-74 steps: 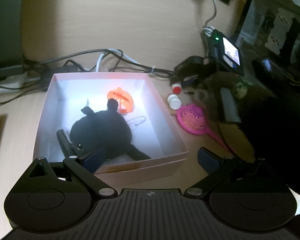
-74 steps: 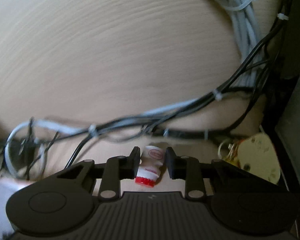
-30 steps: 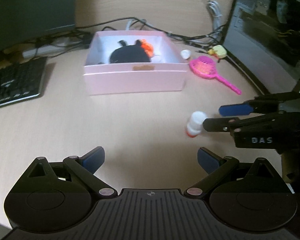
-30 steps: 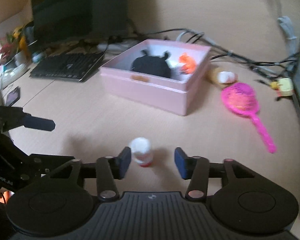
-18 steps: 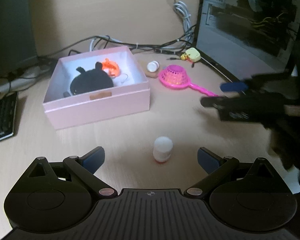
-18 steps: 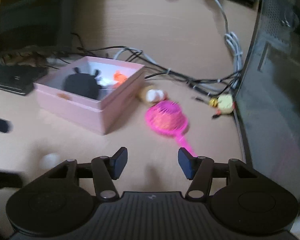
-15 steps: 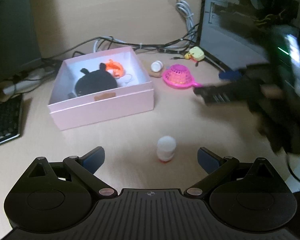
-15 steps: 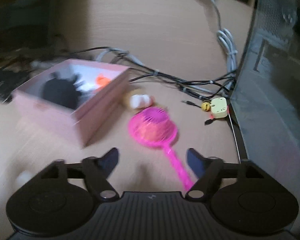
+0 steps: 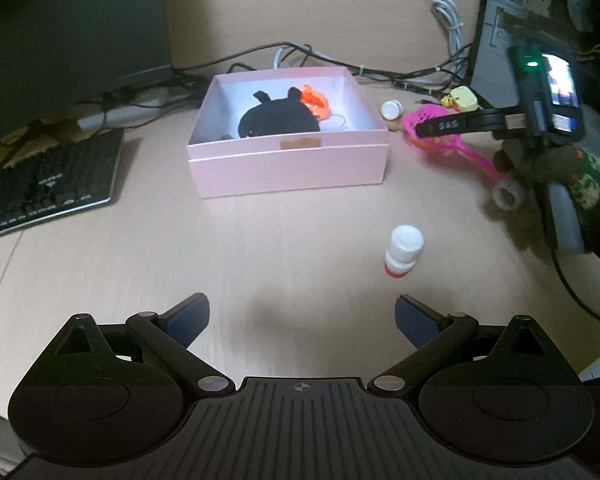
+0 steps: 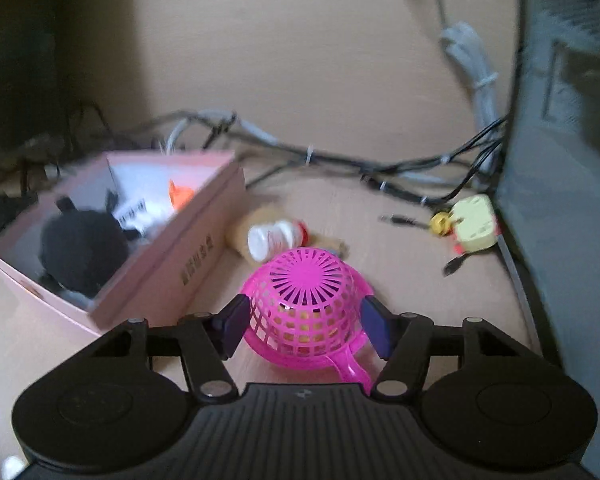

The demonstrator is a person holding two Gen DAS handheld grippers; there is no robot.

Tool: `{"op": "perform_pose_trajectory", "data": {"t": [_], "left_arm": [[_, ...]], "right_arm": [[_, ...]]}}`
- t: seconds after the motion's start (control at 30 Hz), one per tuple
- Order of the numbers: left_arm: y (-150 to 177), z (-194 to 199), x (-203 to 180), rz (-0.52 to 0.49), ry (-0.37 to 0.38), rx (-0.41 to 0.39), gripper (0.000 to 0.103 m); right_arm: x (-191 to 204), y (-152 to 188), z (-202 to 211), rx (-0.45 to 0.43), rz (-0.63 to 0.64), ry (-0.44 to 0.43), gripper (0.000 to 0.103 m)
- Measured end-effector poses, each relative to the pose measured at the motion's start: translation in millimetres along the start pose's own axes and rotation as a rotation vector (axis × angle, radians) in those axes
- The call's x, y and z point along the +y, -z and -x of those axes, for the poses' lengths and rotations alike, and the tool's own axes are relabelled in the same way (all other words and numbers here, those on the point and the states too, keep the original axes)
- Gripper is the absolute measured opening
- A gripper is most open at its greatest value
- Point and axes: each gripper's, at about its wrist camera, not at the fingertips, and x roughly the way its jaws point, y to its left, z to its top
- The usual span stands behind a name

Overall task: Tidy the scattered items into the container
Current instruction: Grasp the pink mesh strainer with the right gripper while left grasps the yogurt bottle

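1. As the jaws of the right gripper (image 10: 304, 330) are closing, the dome of the pink strainer (image 10: 305, 304) is seen between the two blue pads; the left pad looks to be touching the mesh, the right pad just beside it, so a firm grasp cannot yet be told.
2. The left gripper (image 9: 302, 316) is held wide apart and empty over bare desk, with an upright white bottle with a red cap (image 9: 402, 251) at about one o'clock from it, still outside the container.
3. Inside the pink box (image 9: 288, 160), at twelve o'clock from the left gripper, a black plush toy (image 9: 278, 122) and an orange item (image 9: 316, 100) are already stowed.
4. Left on the desk, at about one o'clock from the box in the left view, are a second small bottle (image 10: 276, 238) lying on its side and a yellow toy (image 10: 474, 224) near the cables.
5. The task is judged roughly part done: two items are in, four are out.
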Motion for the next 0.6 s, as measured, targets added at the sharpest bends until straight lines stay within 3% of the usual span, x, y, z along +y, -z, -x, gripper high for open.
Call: {"op": "perform_pose_trajectory", "data": {"t": [0.17, 0.3, 0.47, 0.5, 0.6], "left_arm": [[-6.3, -12.8, -10.0, -0.053, 0.073, -0.021, 0.101], [-13.4, -29.7, -25.1, -0.121, 0.103, -0.032, 0.101], [-21.1, -41.7, -40.3, -0.192, 0.130, -0.066, 0.101], [-22.4, -43.4, -42.8, -0.202, 0.137, -0.068, 0.098], [-26.0, -50.0, -49.8, -0.233, 0.163, -0.052, 0.077]], "right_arm": [[5.0, 7.9, 63.1, -0.028, 0.018, -0.019, 0.061], [13.7, 38.1, 100.6, 0.027, 0.060, -0.007, 0.061], [23.9, 82.9, 118.3, 0.090, 0.068, 0.040, 0.061], [25.0, 88.8, 118.9, 0.100, 0.055, 0.050, 0.061], [28.5, 98.3, 120.1, 0.115, 0.018, 0.063, 0.062]]}}
